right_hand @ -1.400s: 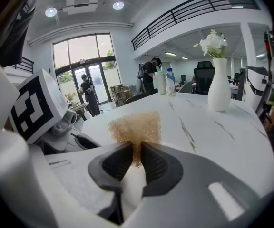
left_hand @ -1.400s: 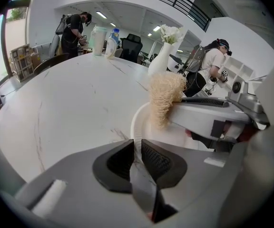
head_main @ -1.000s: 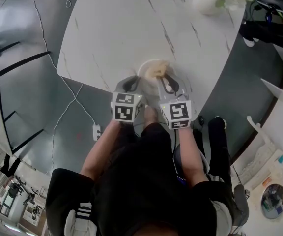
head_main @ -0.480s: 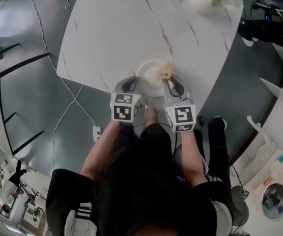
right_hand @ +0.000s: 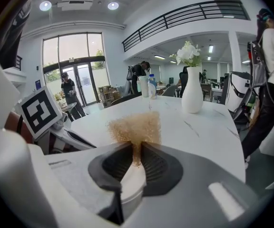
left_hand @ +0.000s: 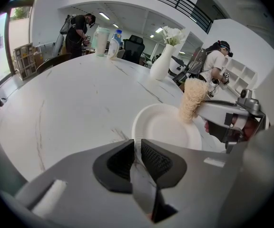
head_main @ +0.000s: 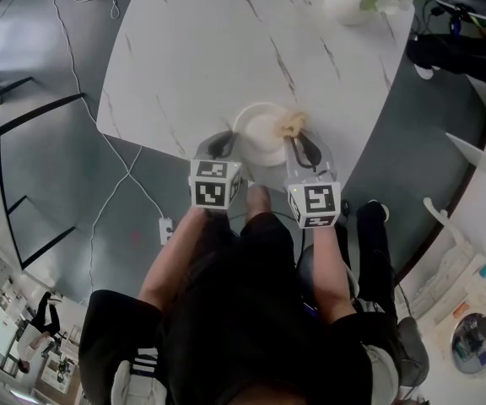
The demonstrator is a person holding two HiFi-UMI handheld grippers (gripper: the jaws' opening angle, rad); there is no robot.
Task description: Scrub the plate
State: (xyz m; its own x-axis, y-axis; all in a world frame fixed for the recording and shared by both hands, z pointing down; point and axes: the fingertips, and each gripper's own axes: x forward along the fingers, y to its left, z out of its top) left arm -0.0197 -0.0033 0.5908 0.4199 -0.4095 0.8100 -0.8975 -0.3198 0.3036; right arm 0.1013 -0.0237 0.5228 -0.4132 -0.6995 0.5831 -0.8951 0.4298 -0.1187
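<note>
While you look down from your head, your right claw [head_main: 297, 142] has slid the scrubber [head_main: 292, 123] from the middle of the plate [head_main: 258, 133] to its right edge, so scrubbing goes on. The view from your left claw [left_hand: 137, 145] shows it pinching the plate's near rim on the counter [left_hand: 70, 103]. The view from your right claw shows it squeezing the scrubber.

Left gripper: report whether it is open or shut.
The left gripper is shut on the plate: in its own view the fingers stand close together, pinching the plate's near rim between them.
</note>
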